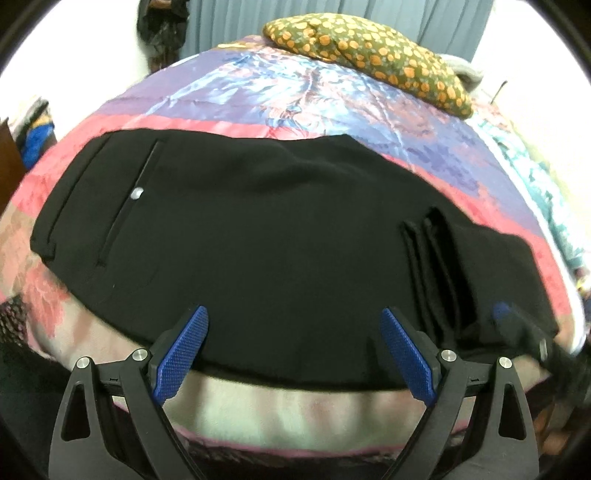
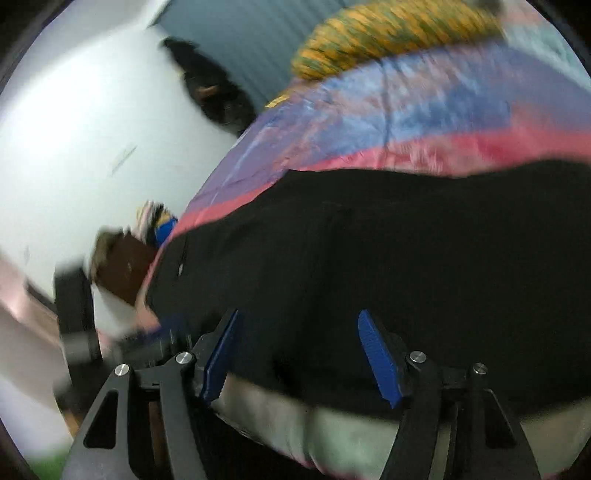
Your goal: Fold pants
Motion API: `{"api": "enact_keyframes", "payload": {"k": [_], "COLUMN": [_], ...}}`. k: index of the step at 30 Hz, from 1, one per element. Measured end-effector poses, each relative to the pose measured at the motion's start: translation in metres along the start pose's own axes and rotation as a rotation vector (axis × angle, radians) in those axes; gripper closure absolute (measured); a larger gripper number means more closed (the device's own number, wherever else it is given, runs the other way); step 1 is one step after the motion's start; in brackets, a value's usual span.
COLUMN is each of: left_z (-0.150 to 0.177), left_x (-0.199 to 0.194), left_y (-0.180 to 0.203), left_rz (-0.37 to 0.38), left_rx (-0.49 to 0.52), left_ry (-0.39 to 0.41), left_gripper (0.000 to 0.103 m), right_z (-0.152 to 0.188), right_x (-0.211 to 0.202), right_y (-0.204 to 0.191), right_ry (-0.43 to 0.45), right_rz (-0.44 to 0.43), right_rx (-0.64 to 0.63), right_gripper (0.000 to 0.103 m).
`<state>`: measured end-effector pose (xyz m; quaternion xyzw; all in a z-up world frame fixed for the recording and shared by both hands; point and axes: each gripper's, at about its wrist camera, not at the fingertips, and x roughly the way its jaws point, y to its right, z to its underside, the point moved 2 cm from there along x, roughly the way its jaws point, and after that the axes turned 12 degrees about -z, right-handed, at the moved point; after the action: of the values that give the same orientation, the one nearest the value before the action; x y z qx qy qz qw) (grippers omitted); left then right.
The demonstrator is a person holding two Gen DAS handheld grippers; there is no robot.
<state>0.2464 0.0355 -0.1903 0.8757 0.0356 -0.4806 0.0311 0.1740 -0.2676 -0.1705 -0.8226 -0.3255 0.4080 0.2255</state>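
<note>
- The black pants (image 1: 258, 229) lie flat across a bed, on a bedspread (image 1: 258, 92) patterned in purple, blue and pink.
- They are doubled over: the waistband end with a pocket slit and a small silver button (image 1: 137, 192) sits at the left of the left wrist view, and stacked hem edges (image 1: 424, 236) show at the right.
- The left tool (image 1: 293, 317) hangs over the near edge of the pants with its blue pads spread wide; nothing is between them and they touch no cloth.
- The right tool (image 2: 297, 325) is also over the near edge of the pants (image 2: 406, 251), jaws apart, with no fabric pinched (this view is heavily smeared, so fine detail is lost).
- In the left wrist view the right tool (image 1: 517, 325) shows as a blurred blue-tipped shape near the hem end, at the lower right.
- An olive pillow with orange spots (image 1: 369, 51) rests at the far side of the bed, well apart from the pants.
- Grey curtains (image 1: 277, 14) hang behind the bed.
- A dark bag (image 1: 162, 29) hangs against the white wall at the far left.
</note>
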Motion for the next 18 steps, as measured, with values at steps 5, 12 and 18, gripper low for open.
{"api": "enact_keyframes", "payload": {"k": [5, 12, 18], "left_z": [-0.002, -0.008, 0.001], "left_x": [-0.036, -0.029, 0.01], "left_y": [0.022, 0.107, 0.132], "left_rz": [0.19, 0.274, 0.138], "left_rx": [0.008, 0.197, 0.221], "left_ry": [0.045, -0.016, -0.115], "left_gripper": [0.023, 0.057, 0.097], "right_z": [0.022, 0.015, 0.015], "right_x": [-0.093, -0.147, -0.159], "right_y": [0.006, 0.04, 0.044], "right_ry": [0.122, 0.275, 0.296], "right_rz": [0.146, 0.224, 0.222], "right_rx": [-0.12, 0.006, -0.008], "right_gripper": [0.017, 0.017, 0.017]}}
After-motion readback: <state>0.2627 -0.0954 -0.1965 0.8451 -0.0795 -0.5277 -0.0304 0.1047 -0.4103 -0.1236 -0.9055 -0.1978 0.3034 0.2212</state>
